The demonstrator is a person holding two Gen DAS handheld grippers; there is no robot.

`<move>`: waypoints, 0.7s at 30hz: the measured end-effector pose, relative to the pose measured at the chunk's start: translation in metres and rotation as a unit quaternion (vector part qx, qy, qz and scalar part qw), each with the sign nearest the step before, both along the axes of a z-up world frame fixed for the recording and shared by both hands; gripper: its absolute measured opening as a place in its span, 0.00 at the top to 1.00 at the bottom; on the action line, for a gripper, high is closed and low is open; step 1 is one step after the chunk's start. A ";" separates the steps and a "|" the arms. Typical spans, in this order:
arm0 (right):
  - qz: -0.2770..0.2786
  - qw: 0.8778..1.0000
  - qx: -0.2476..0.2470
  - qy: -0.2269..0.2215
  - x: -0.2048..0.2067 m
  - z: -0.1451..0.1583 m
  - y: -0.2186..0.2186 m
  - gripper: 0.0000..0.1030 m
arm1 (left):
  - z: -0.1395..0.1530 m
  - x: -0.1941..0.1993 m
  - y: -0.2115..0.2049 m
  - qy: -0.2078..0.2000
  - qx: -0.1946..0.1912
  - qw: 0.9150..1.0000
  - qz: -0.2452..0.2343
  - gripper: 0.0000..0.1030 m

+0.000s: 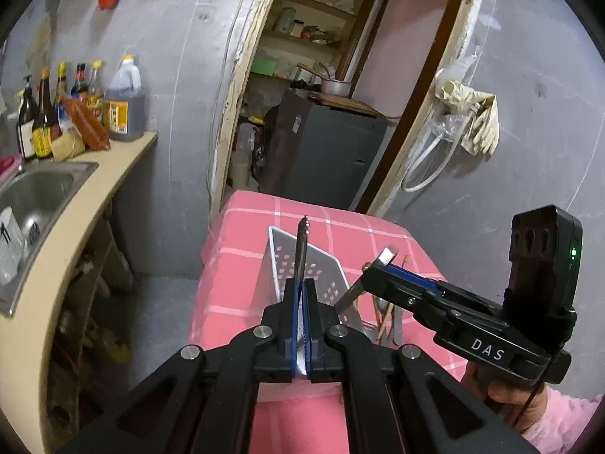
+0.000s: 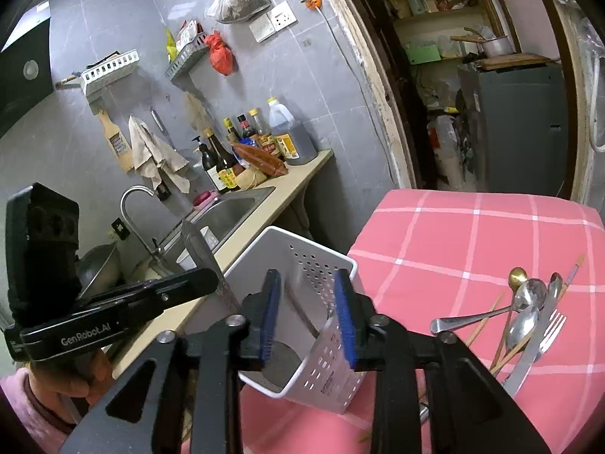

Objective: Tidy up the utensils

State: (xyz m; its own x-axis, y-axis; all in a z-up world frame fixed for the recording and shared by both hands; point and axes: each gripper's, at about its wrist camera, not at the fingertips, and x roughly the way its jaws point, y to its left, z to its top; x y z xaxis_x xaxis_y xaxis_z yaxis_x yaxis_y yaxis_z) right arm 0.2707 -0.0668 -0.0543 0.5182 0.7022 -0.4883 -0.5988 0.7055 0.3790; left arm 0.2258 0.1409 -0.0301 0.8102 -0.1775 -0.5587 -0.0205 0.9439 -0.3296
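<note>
One table knife stands clamped edge-on in the left gripper, its serrated tip raised over a white perforated utensil caddy on a pink checked tablecloth. The right gripper has its blue pads parted to a middling width astride the caddy's near wall; whether they press on it cannot be told, though the caddy sits tilted.

Judged from its look, the knife is stiff, thin, slick steel, likely to twist in a grip on the flat blade; the handle would be the surer hold. The plastic caddy seems light and apt to tip, so bracing a wall makes sense.

Only the right wrist view shows the waiting pile just beside the caddy: spoons, a fork, a second knife and chopsticks. It also shows the caddy's empty inside. The left wrist view alone shows the knife pinched between fully closed pads, and a hand in a pink sleeve holding the right gripper.
</note>
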 end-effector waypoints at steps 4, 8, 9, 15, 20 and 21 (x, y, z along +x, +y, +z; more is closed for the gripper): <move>-0.025 1.000 0.006 -0.011 -0.005 0.007 -0.016 0.69 | -0.001 -0.003 0.001 0.005 -0.006 1.000 0.005 0.96; -0.068 0.997 0.009 -0.033 -0.014 0.018 -0.039 0.56 | 0.002 -0.008 -0.001 -0.004 -0.014 1.000 0.011 0.88; -0.083 0.996 0.009 -0.041 -0.017 0.021 -0.047 0.53 | 0.004 -0.010 -0.002 -0.009 -0.014 1.000 0.012 0.80; -0.159 0.984 0.002 -0.086 -0.033 0.043 -0.087 0.33 | 0.016 -0.023 -0.018 -0.058 -0.006 0.998 0.023 0.40; -0.213 0.967 -0.012 -0.137 -0.053 0.058 -0.120 0.17 | 0.024 -0.030 -0.046 -0.100 0.020 0.994 0.029 0.11; -0.224 0.963 -0.017 -0.146 -0.057 0.060 -0.126 0.13 | 0.025 -0.031 -0.050 -0.107 0.025 0.993 0.031 0.06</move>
State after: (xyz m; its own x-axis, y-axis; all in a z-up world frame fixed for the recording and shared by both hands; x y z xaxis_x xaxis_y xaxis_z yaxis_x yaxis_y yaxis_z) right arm 0.2141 -0.1929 0.0058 0.8842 0.3631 -0.2938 -0.3098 0.9267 0.2129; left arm 0.1947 0.0905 -0.0052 0.9196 -0.0994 -0.3800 -0.0145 0.9582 -0.2858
